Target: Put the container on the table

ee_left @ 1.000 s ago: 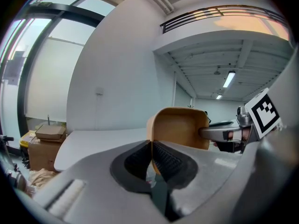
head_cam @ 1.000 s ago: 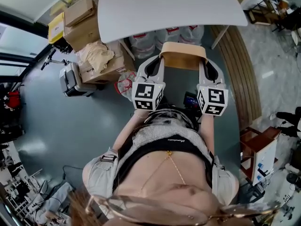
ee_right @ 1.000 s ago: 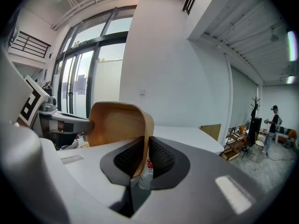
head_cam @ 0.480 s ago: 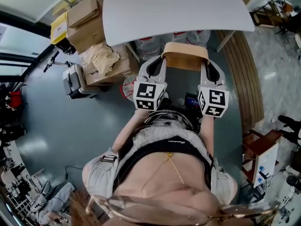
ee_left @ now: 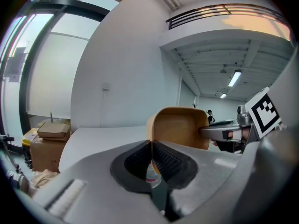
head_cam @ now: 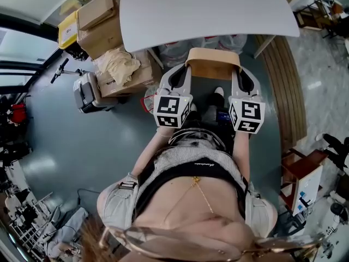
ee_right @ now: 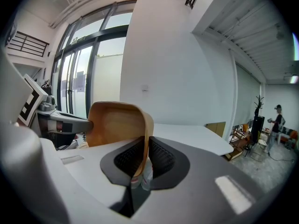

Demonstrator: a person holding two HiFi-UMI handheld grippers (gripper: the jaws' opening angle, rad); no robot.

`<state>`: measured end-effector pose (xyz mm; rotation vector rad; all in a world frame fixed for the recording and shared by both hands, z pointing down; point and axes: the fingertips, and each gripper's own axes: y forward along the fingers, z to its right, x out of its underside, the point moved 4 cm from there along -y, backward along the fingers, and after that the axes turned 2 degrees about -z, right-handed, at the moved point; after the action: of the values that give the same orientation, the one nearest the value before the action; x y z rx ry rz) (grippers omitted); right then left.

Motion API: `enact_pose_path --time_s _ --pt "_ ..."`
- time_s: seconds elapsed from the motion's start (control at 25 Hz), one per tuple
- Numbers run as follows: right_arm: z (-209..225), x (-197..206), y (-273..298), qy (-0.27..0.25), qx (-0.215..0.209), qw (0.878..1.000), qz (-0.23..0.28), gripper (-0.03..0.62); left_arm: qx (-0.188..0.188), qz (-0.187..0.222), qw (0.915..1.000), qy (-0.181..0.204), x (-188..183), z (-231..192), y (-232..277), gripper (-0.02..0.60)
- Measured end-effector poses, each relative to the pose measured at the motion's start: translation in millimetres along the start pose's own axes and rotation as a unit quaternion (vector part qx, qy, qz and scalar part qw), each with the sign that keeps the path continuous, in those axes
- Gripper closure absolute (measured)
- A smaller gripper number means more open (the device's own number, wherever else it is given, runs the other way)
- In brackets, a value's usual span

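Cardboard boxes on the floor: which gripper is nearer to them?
Left. The left gripper, shut on one wall of the wooden container, sits toward the cardboard boxes; the right gripper grips the opposite wall, farther away.

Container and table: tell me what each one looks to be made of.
The container looks like wood or bamboo: light tan, smooth matte finish, faint streaks like grain on its inner wall in the gripper views. The table has a plain pale grey-white top, smooth and matte with no grain; perhaps laminate or painted board, the look leaves it open.
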<state>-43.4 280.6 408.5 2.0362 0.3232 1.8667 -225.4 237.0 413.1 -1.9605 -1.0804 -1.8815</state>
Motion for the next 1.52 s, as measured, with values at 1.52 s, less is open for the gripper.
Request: enact_pose_path --time_s 1.52 --pt "196 -39 98 -0.012 -0.07 0.997 0.02 0.545 -0.075 0.018 0.9969 -0.014 -60 79 179 0.571"
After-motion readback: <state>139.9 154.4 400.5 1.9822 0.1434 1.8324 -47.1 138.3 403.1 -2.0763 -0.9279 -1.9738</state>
